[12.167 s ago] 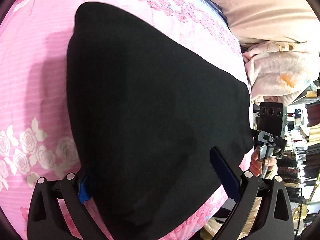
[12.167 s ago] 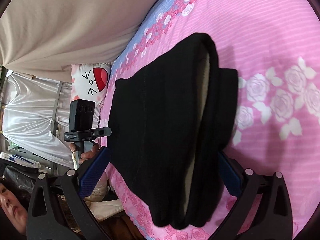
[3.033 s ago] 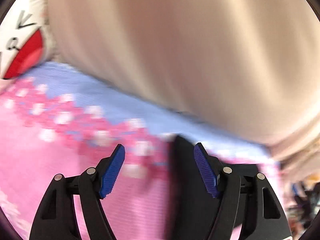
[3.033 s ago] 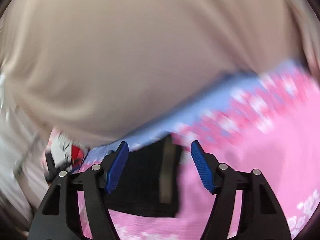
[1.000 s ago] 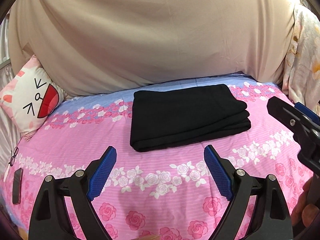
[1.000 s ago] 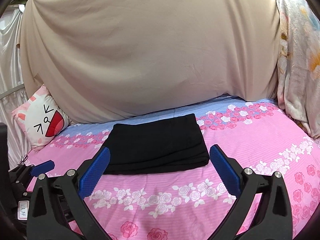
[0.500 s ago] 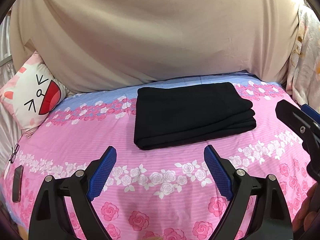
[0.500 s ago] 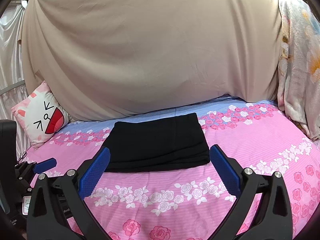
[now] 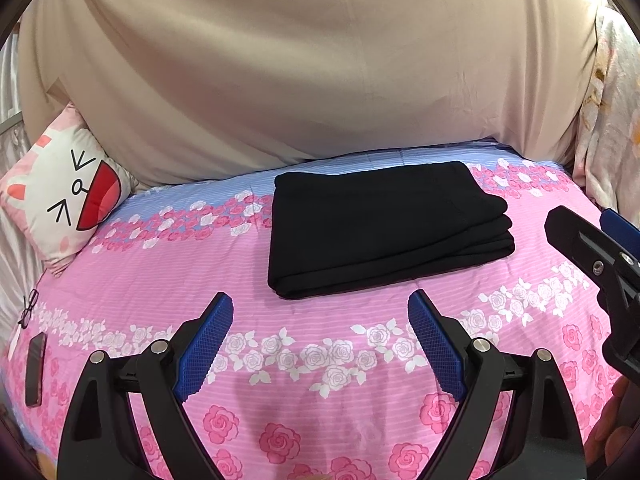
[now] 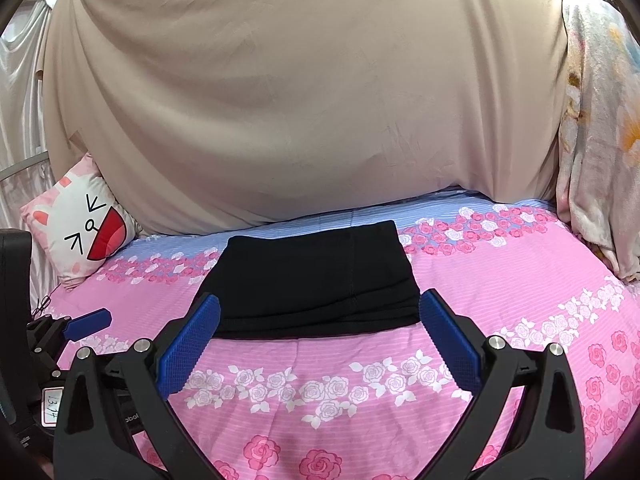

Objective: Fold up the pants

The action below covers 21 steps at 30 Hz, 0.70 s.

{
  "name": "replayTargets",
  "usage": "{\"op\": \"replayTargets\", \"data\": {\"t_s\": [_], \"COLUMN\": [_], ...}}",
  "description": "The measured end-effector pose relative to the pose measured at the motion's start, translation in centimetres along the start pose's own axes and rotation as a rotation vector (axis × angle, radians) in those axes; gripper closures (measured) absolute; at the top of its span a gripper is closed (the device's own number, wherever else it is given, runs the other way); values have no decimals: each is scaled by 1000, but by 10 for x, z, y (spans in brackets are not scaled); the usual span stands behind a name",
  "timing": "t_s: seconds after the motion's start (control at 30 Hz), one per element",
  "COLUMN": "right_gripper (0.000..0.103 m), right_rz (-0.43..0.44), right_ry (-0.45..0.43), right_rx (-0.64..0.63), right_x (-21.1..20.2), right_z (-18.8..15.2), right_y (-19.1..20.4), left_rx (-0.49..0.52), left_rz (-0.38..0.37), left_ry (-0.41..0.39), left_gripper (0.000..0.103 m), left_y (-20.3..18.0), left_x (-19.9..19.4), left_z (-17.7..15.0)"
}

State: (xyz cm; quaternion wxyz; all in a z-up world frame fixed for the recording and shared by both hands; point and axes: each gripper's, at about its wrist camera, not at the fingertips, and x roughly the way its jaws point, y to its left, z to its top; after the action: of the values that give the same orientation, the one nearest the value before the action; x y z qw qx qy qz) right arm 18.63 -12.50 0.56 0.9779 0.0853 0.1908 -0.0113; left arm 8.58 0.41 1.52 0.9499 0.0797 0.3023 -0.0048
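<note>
The black pants (image 9: 380,224) lie folded into a flat rectangle on the pink rose-print bed (image 9: 320,360), toward its far side. In the right wrist view the same folded pants (image 10: 312,280) sit just beyond the fingers. My left gripper (image 9: 320,312) hovers open over the near part of the bed, apart from the pants, with nothing between its blue pads. My right gripper (image 10: 318,314) is open too, held back from the pants' near edge and empty. Each gripper shows at the edge of the other's view.
A beige sheet (image 9: 320,60) hangs behind the bed. A cartoon-face pillow (image 9: 68,196) rests at the far left. Glasses (image 9: 28,308) and a dark phone (image 9: 35,364) lie at the bed's left edge. A floral blanket (image 10: 600,120) hangs at the right.
Both grippers hold nearly still; the view has shifted only slightly. The pants stay folded in place and both jaws remain wide.
</note>
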Motion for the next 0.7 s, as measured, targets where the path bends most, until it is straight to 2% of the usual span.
{"op": "replayTargets", "data": {"t_s": [0.5, 0.7], "right_gripper": [5, 5], "right_rz": [-4, -7], "right_ry": [3, 10], "right_rx": [-1, -3], "right_x": [1, 1], "right_z": [-2, -4], "right_y": [0, 0], "left_rx": [-12, -10], "left_rz": [5, 49], "left_ry": [-11, -1], "left_gripper": [16, 17], "left_y": [4, 8], "left_x": [6, 10], "left_z": [-2, 0]}}
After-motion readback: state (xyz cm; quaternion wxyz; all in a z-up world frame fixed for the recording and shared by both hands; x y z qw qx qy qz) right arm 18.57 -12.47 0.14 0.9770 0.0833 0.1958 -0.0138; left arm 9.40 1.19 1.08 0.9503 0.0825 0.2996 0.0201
